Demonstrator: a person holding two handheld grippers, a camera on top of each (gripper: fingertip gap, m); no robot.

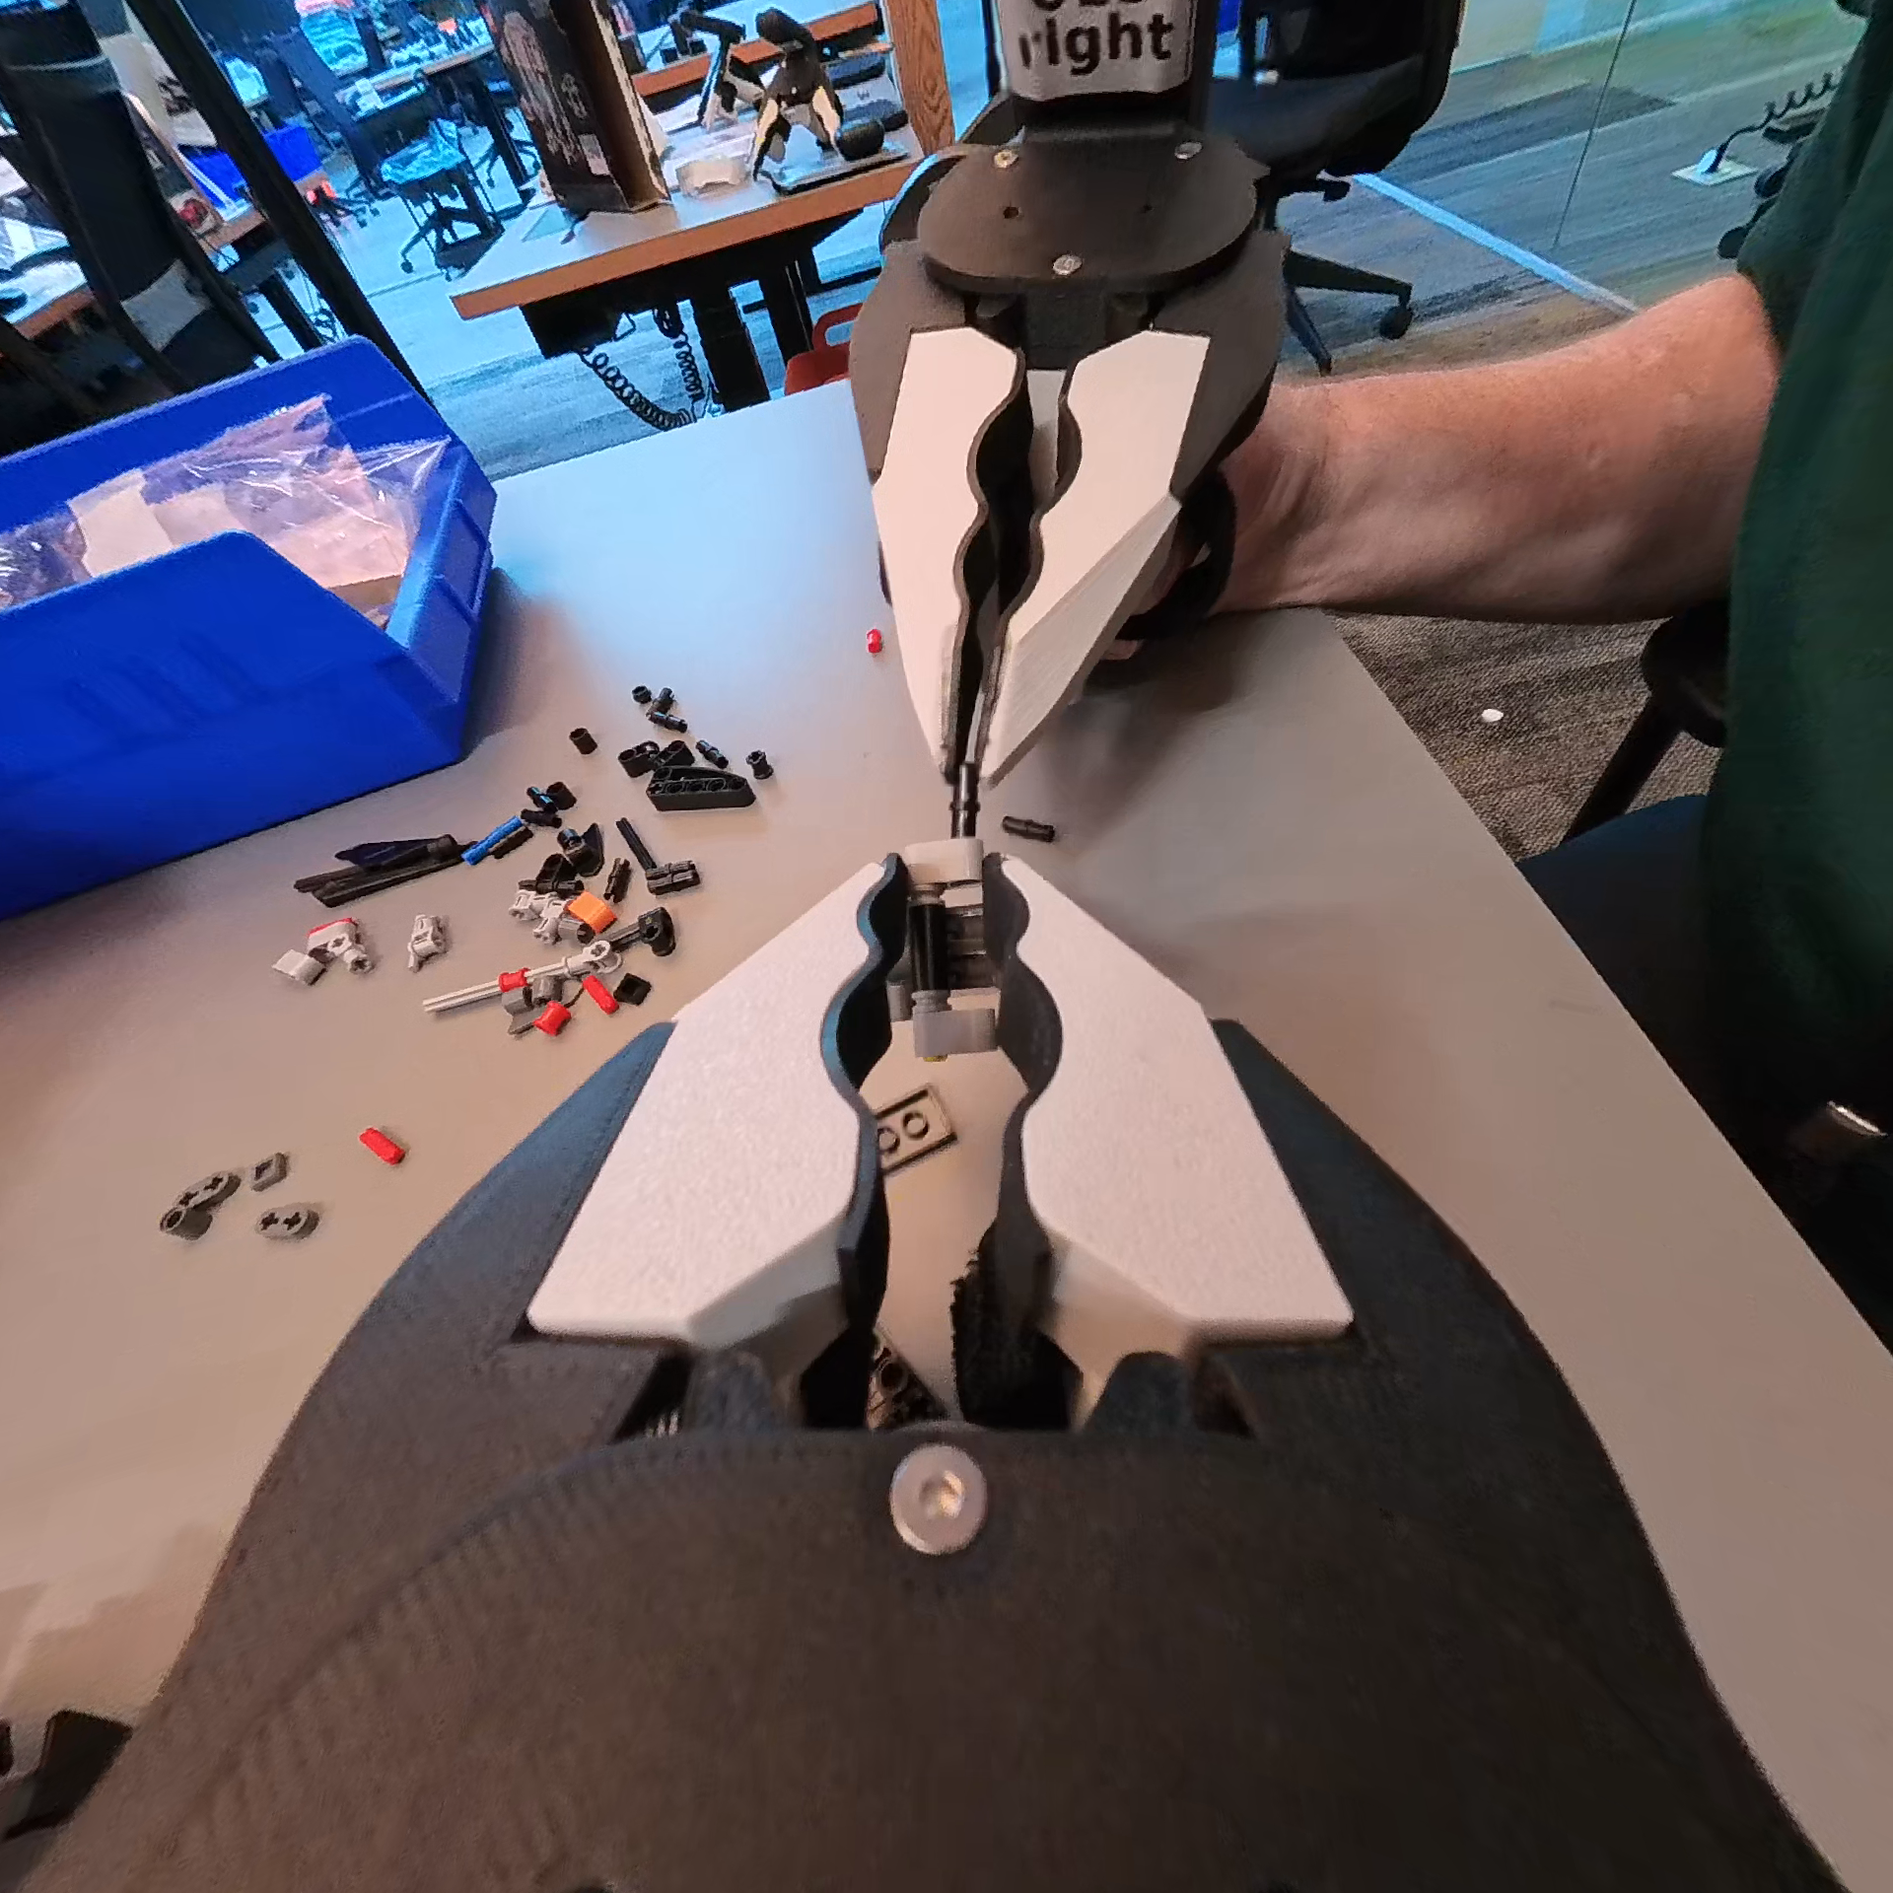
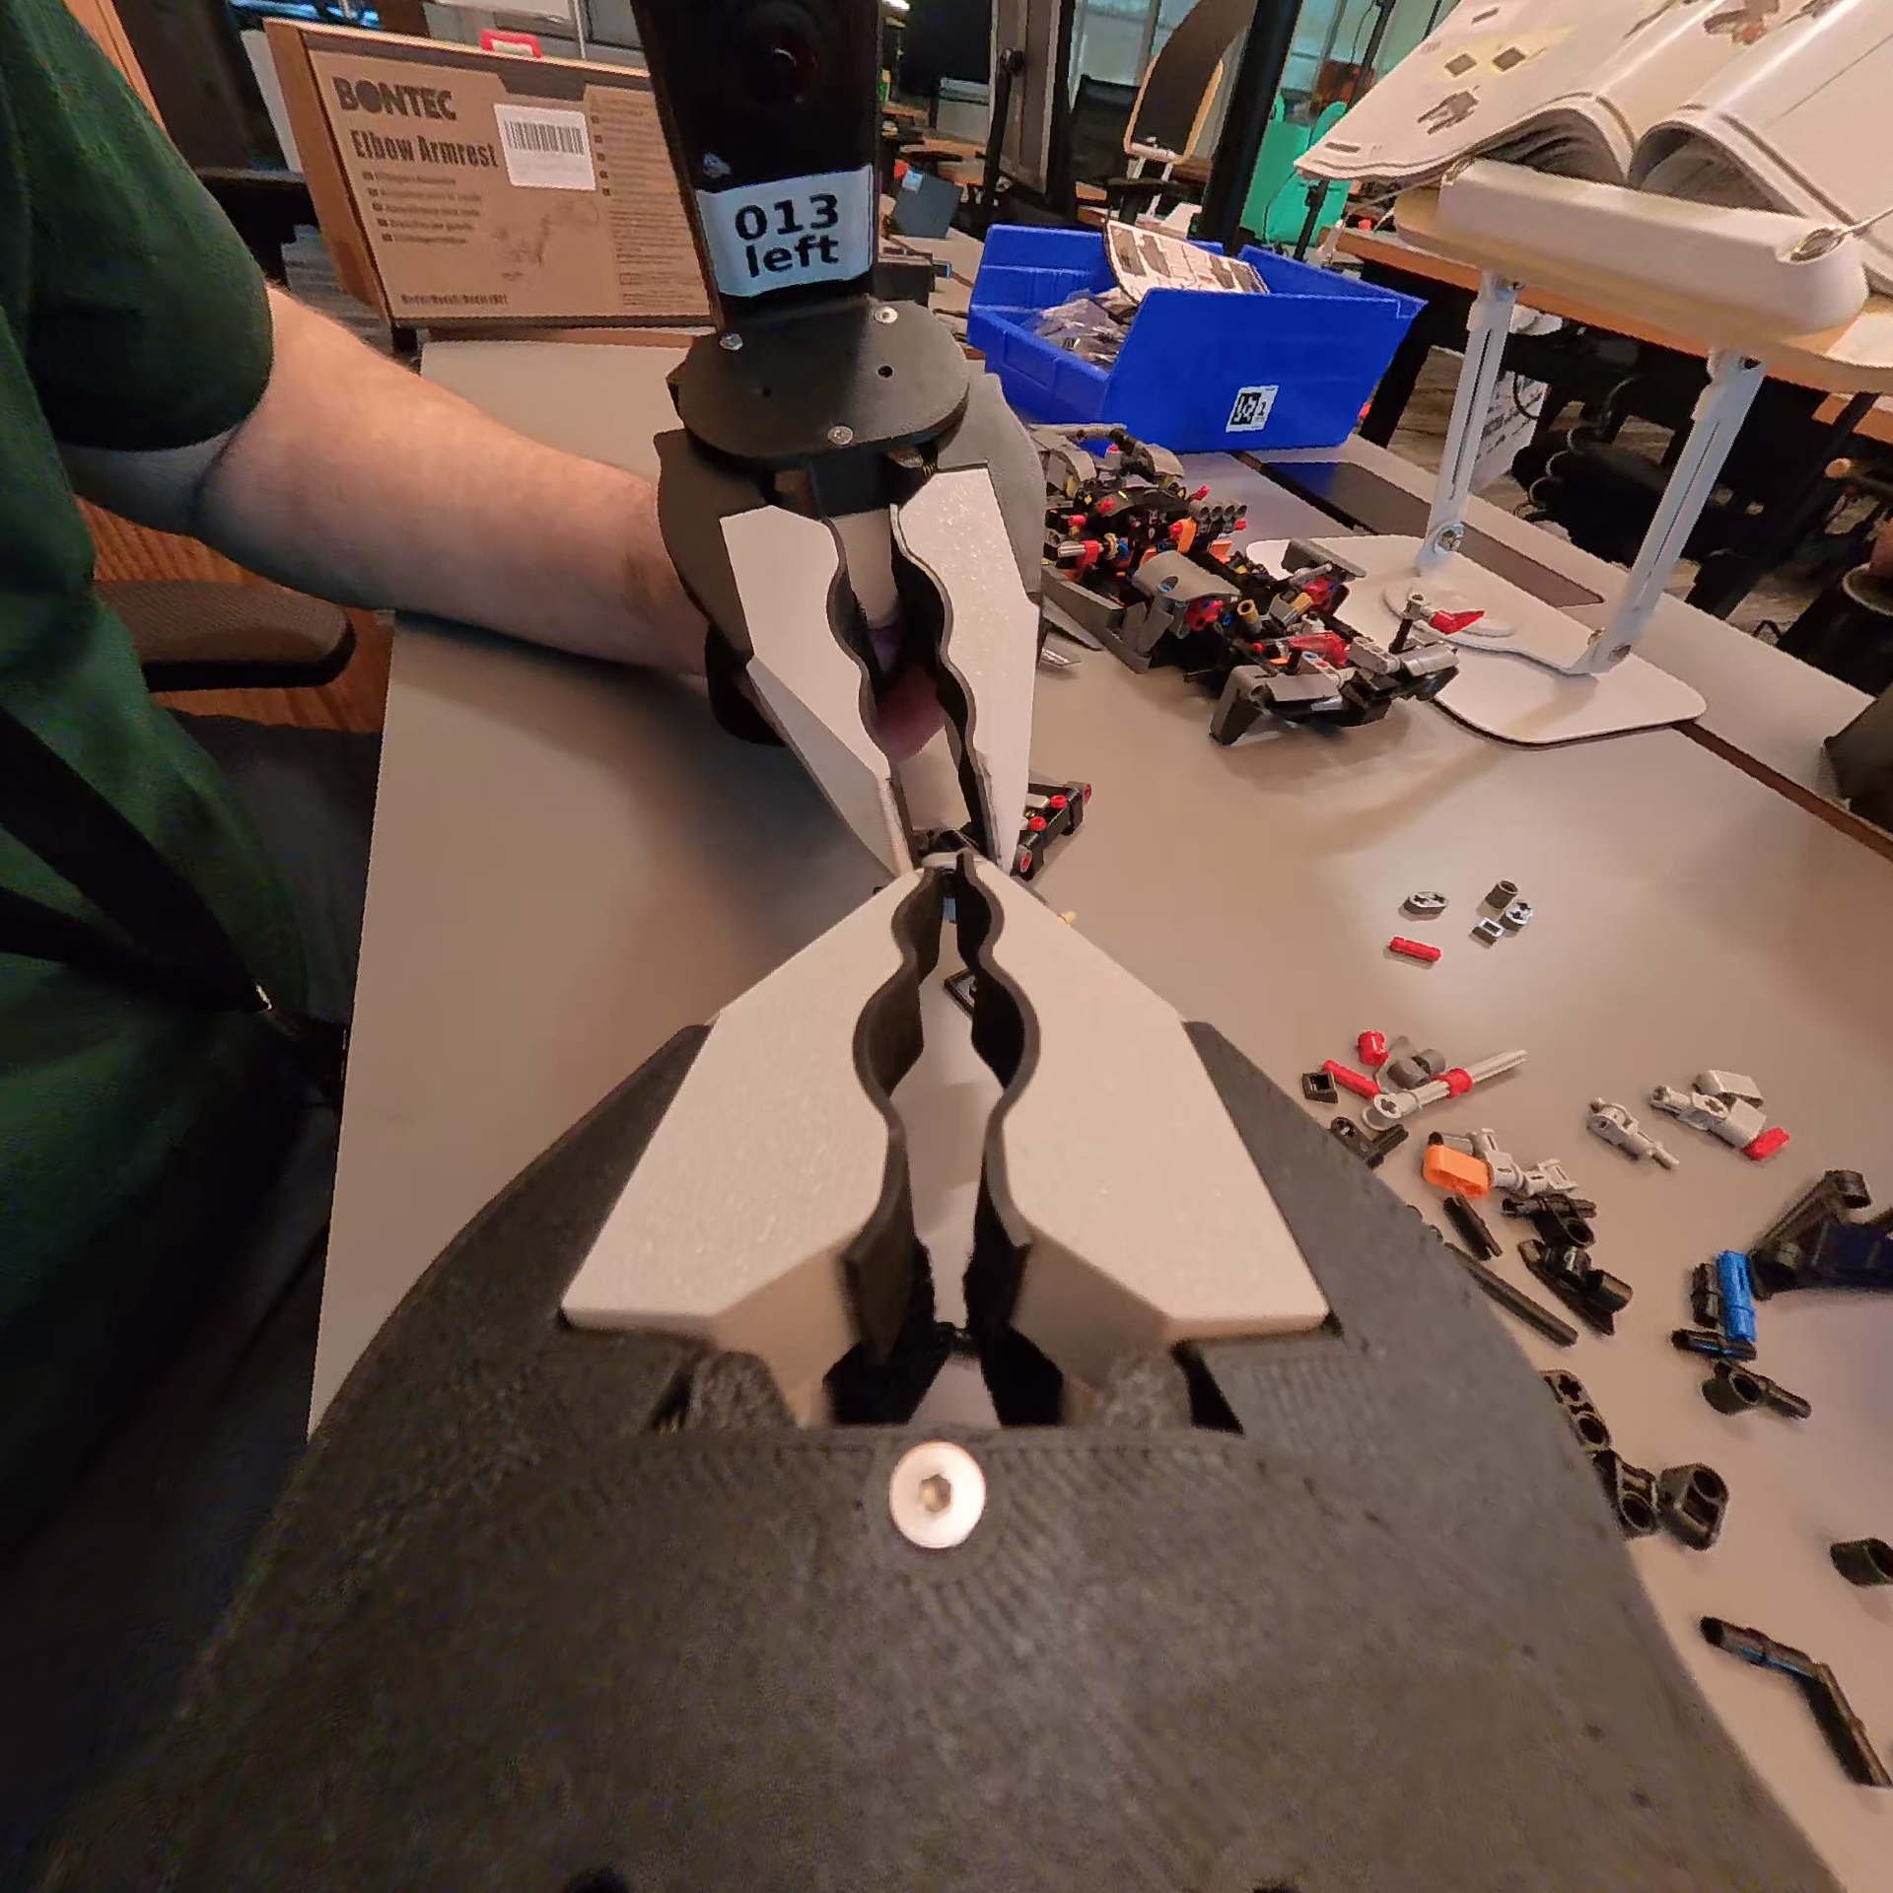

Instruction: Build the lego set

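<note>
Pin [image 1: 963, 804] pinched in right hand-held gripper [image 1: 966, 763] nears subassembly [image 1: 948, 937] clamped by left hand-held gripper [image 1: 944, 871]; slight misalignment could pop it loose.

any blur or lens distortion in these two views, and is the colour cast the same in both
Left wrist view: cool bluish cast, strong wide-angle bulge, the right gripper slightly motion-blurred at its tip, the loose parts sharp. Right wrist view: warmer cast, table edge bowed, the left gripper and the car chassis fairly sharp, background soft.
</note>
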